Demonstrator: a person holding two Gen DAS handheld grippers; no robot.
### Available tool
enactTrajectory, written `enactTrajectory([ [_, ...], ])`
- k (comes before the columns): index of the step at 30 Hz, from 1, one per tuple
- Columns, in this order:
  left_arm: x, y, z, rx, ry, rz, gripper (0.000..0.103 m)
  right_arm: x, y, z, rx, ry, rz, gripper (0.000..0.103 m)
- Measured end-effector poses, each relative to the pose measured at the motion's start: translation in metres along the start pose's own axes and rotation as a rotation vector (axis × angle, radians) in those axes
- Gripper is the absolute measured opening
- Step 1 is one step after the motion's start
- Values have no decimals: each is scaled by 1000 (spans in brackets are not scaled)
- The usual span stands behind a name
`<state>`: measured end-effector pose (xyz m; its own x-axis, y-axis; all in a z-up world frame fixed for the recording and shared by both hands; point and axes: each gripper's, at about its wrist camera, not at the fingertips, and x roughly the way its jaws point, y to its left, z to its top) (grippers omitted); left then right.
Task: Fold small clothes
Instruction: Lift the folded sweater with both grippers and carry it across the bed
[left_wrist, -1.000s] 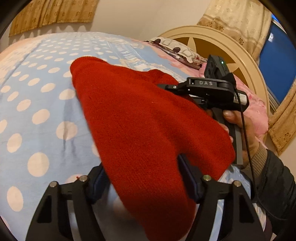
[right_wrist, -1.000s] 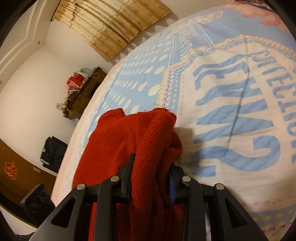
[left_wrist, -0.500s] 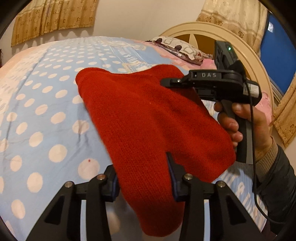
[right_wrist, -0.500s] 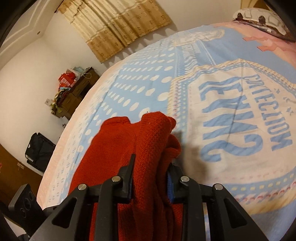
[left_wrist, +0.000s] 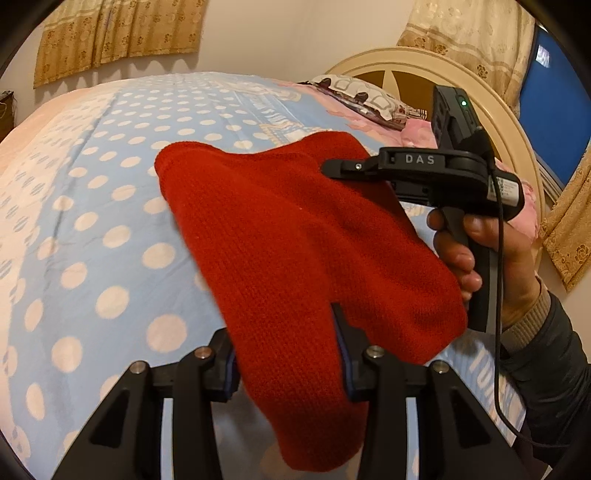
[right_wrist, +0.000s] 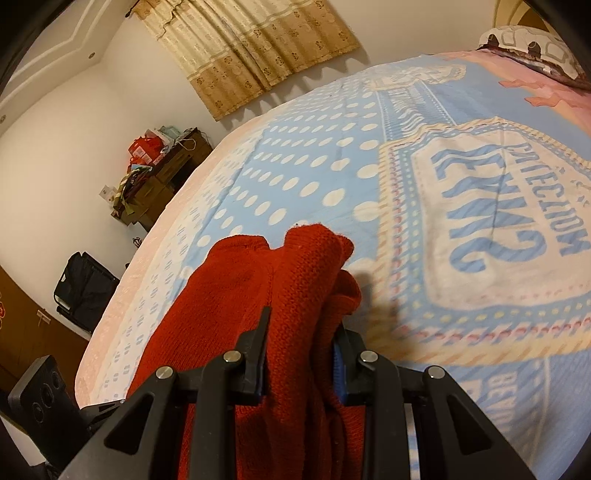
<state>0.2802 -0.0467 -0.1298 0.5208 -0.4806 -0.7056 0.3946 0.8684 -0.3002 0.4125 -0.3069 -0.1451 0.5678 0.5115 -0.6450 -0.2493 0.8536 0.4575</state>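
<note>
A red knitted garment (left_wrist: 288, 251) is held up above the bed (left_wrist: 92, 229) between both grippers. My left gripper (left_wrist: 286, 354) is shut on its near edge, and a flap hangs down below the jaws. My right gripper (right_wrist: 301, 343) is shut on a bunched edge of the same garment (right_wrist: 295, 295). In the left wrist view the right gripper's body (left_wrist: 436, 170) sits at the garment's far right edge, held by a hand. The garment's far corner droops toward the bed.
The bed has a blue sheet with white dots and a printed panel with letters (right_wrist: 498, 206). A pillow (left_wrist: 358, 96) and a cream headboard (left_wrist: 491, 110) are at the far end. A cluttered dresser (right_wrist: 159, 173) and a black bag (right_wrist: 85, 288) stand beside the bed.
Both grippers have lifted the garment higher above the bed and drawn back. More of the bed and room shows. Both grips are unchanged.
</note>
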Motion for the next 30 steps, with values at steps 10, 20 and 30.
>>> enactTrajectory([
  [10, -37, 21, -23, -18, -24, 47, 42, 12, 48, -20, -40, 25, 29, 28],
  [20, -76, 47, -44, -65, -66, 95, 41, 33, 104, -32, -81, 49, 84, 27],
  [30, -103, 74, -58, -114, -98, 153, 41, 60, 156, -35, -133, 86, 134, 27],
])
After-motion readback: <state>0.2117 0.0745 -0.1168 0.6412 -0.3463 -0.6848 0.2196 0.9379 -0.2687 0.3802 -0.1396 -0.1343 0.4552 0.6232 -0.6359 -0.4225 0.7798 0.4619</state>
